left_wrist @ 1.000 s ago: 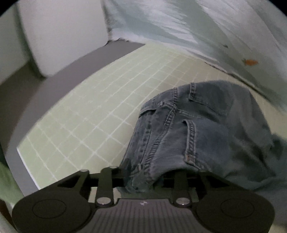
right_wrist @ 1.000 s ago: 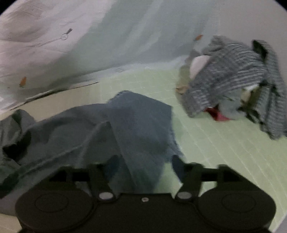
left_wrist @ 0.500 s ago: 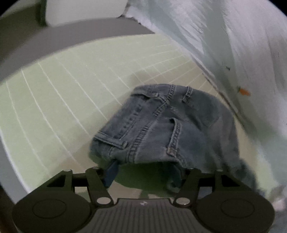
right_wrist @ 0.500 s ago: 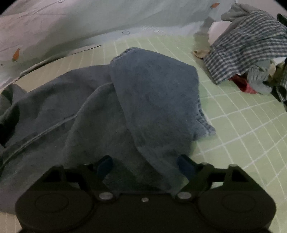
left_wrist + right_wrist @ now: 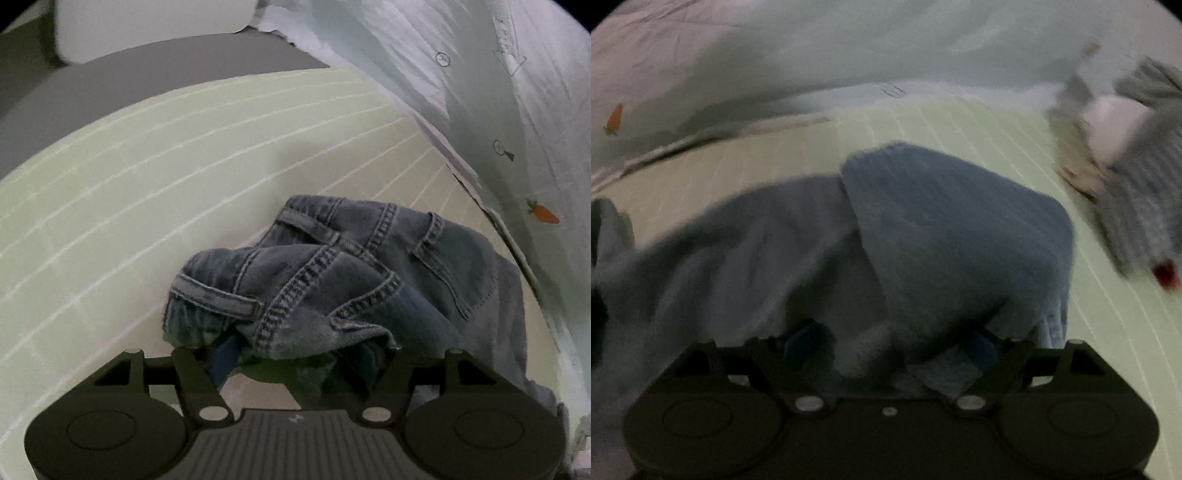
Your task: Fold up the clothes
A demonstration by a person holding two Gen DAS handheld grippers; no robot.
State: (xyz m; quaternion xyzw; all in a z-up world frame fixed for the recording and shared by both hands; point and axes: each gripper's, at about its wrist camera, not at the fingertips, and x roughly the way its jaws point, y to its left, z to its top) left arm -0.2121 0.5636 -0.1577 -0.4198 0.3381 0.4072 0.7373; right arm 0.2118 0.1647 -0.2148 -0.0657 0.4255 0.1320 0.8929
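Blue denim jeans lie crumpled on the pale green grid mat [image 5: 110, 206]. The left wrist view shows the waistband end of the jeans [image 5: 332, 280], with belt loops and a back pocket. My left gripper [image 5: 295, 354] stands open right at the waistband, cloth bunched over its fingers. The right wrist view, blurred, shows a leg of the jeans [image 5: 942, 229] folded over. My right gripper [image 5: 890, 343] is open with the leg cloth lying between and over its fingers.
A pale blue sheet with small carrot prints [image 5: 480, 92] runs along the mat's far edge. A pile of other clothes, with a grey checked shirt [image 5: 1137, 192], lies at the right. A grey floor strip and a white block [image 5: 147, 26] lie beyond the mat.
My left gripper let go of the waistband and opened; the waistband slumped onto the mat. My right gripper stayed open and the folded leg now lies closer, over its fingers.
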